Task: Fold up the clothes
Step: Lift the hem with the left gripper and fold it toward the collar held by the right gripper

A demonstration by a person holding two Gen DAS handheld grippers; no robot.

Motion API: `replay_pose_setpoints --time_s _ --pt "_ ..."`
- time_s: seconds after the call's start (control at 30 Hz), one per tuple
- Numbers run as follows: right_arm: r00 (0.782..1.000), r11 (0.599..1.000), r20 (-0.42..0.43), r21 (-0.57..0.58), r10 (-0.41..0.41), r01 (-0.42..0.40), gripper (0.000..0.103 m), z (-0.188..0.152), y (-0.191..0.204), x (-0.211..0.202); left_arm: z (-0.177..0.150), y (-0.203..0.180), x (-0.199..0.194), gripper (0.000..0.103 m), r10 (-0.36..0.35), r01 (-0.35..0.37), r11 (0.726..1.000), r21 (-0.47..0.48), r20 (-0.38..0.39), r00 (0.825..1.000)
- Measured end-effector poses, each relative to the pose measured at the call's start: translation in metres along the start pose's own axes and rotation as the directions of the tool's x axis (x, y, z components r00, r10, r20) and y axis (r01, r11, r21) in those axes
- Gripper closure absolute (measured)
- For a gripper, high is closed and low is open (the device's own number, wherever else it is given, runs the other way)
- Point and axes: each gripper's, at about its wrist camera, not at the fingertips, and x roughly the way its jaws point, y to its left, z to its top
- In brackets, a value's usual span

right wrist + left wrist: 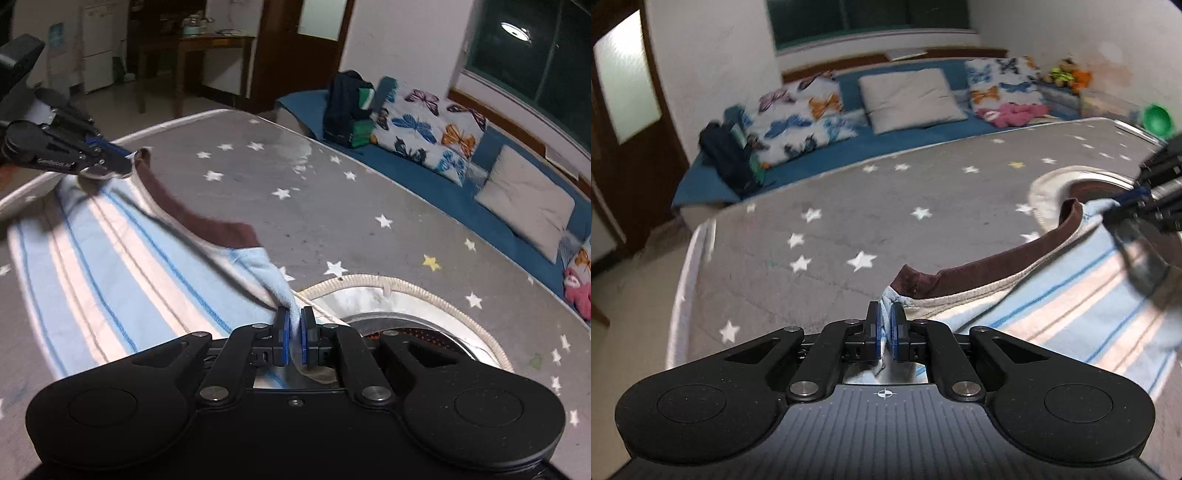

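A light-blue striped garment (1071, 306) with a brown band along one edge is stretched between my two grippers above the grey star-print mattress (886, 206). My left gripper (885, 317) is shut on one blue corner of it. My right gripper (294, 325) pinches the opposite corner of the garment (110, 258). In the left wrist view the right gripper (1126, 201) shows at the right edge, clamped on the cloth. The left gripper (125, 162) appears at the upper left of the right wrist view, also gripping the cloth by the brown band.
A round cream-rimmed basket (406, 295) sits on the mattress (332, 192) beside the garment. Behind lies a blue bench with butterfly cushions (801, 114), a grey pillow (908, 99), a dark bag (727, 155) and pink cloth (1019, 114). A green bowl (1156, 120) is far right.
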Motion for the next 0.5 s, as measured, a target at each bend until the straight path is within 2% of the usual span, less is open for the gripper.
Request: replay_pose_setpoints --time_s 0.17,0.27,0.33,0.4,0.5 --pt "0.999 0.999 -0.008 0.033 -0.038 0.038 0.093 -0.006 -0.001 0.026 -0.005 0.002 0.017 0.092 0.025 -0.026 0.999 -0.038 -0.031 0.999" --pt "0.999 0.995 -0.001 0.093 -0.048 0.048 0.088 -0.008 -0.009 0.031 -0.010 0.006 0.015 0.080 0.038 -0.039 0.997 -0.060 -0.023 0.999" --pt "0.998 0.992 0.015 0.108 -0.068 0.066 0.082 -0.009 -0.013 0.024 -0.013 0.011 0.006 0.071 0.054 -0.054 0.996 -0.075 -0.009 0.999" --pt "0.996 0.991 0.023 0.111 -0.084 0.081 0.080 -0.009 -0.013 0.015 -0.014 0.013 0.001 0.066 0.059 -0.059 0.995 -0.086 0.001 0.998" --pt "0.994 0.988 0.052 0.124 -0.095 0.088 0.080 -0.012 -0.013 -0.005 -0.017 0.019 -0.026 0.066 0.106 -0.099 0.987 -0.126 0.049 0.993"
